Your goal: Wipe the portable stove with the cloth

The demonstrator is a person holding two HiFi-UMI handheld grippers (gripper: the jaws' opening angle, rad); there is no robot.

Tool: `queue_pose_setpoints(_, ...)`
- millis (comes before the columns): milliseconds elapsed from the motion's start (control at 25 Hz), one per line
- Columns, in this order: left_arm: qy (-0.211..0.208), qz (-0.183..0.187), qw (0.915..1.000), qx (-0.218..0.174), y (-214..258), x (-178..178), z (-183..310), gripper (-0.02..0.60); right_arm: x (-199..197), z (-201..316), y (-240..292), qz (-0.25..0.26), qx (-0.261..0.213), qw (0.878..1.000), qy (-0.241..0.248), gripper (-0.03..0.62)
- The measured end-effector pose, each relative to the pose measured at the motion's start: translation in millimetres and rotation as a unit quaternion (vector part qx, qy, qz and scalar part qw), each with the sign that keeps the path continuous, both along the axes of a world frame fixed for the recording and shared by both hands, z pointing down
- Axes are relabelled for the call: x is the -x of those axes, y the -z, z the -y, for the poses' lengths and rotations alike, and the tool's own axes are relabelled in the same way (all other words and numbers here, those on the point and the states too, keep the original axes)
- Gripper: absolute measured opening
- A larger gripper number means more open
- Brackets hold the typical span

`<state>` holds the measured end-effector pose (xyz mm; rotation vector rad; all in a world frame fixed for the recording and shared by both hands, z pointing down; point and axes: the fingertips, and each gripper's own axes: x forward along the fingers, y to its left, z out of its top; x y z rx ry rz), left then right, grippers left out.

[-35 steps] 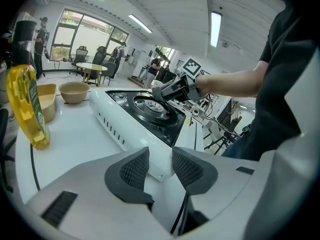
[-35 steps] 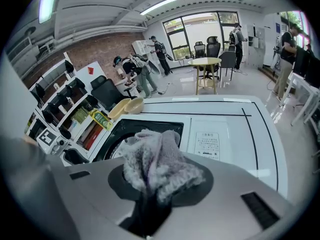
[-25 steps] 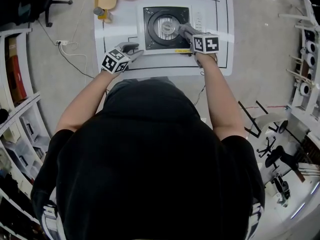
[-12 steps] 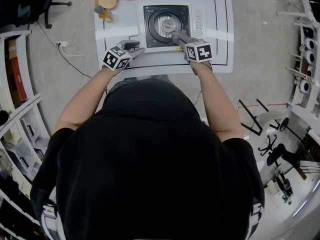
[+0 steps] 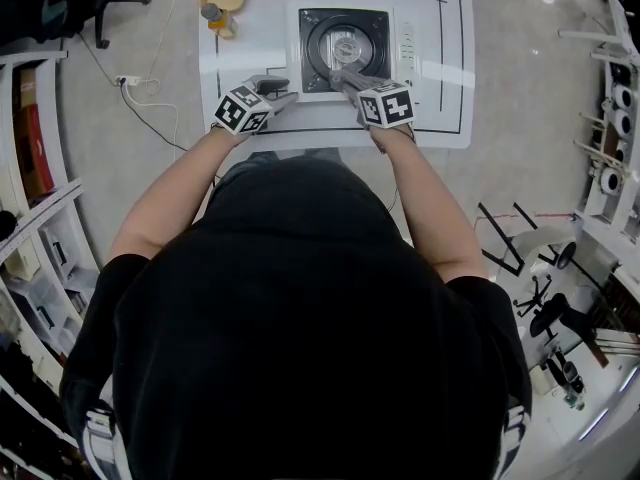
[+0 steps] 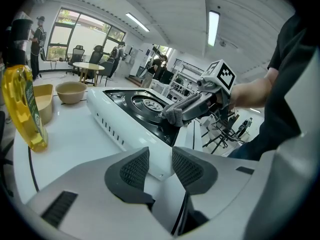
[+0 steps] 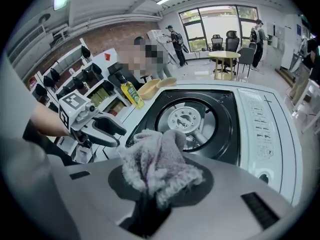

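The right gripper [image 5: 337, 75], clamped on a bunched grey fluffy cloth [image 7: 159, 166], has swept across the white-cased portable stove [image 5: 407, 66], from 3 o'clock of the round silver burner [image 5: 346, 44] to about 6 o'clock. That arc of the black well looks wiped; the left half likely remains. The left gripper [image 5: 288, 92] has stayed put, jaws part-way closed on the stove's near-left corner, apparently bracing it. It crowds the 9 o'clock side, and the well's rim lies close at 6 o'clock. The 3 o'clock side is open.

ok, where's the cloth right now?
The cloth is pinched in the right hand-held gripper. In the head view it is at the near edge of the portable stove's black top, just in front of the burner.
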<state>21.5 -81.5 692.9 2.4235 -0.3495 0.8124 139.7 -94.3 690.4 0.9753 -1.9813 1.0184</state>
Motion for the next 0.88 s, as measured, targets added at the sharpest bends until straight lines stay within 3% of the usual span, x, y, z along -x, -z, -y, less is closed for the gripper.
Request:
queue_pose_setpoints(360,-0.001,-0.003,1.0,0.004,-0.3,2.8,1.8,0.163,46.5,6.9,1.6,0.008,-0.007,0.999,0.042,0.114)
queue_pose_setpoints(880,-0.011,-0.001,0.9999,-0.001,1.1,3.9,1.3,0.161,58.1,10.9,3.8,0.039,-0.004,0.999,0.038,0.114)
